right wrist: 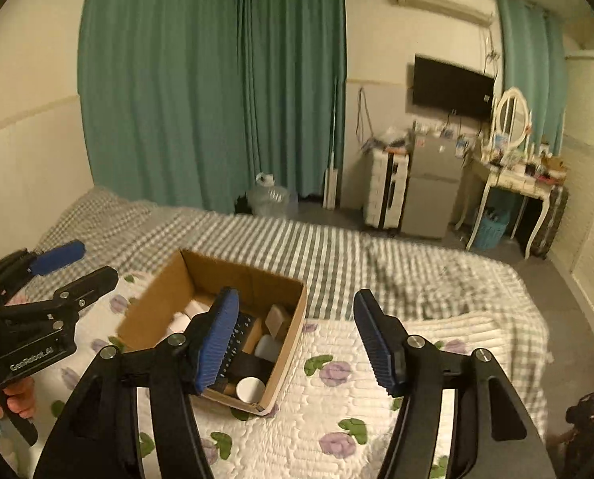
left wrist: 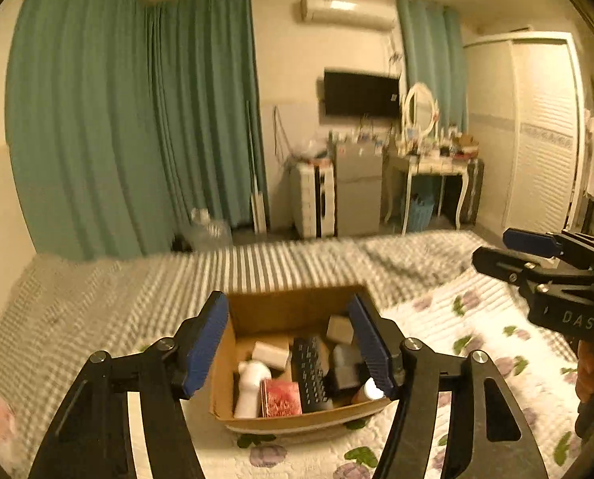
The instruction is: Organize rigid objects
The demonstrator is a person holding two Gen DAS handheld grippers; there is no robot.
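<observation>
An open cardboard box sits on the floral quilt of a bed and also shows in the right wrist view. Inside lie a white bottle, a red patterned card, a black remote-like keypad, small white boxes and a round white lid. My left gripper is open and empty, held above the box's near side. My right gripper is open and empty, to the right of the box; it also shows in the left wrist view.
The bed has a floral quilt in front and a grey checked blanket behind. Beyond the bed stand green curtains, a water jug, a small fridge and a cluttered dressing table.
</observation>
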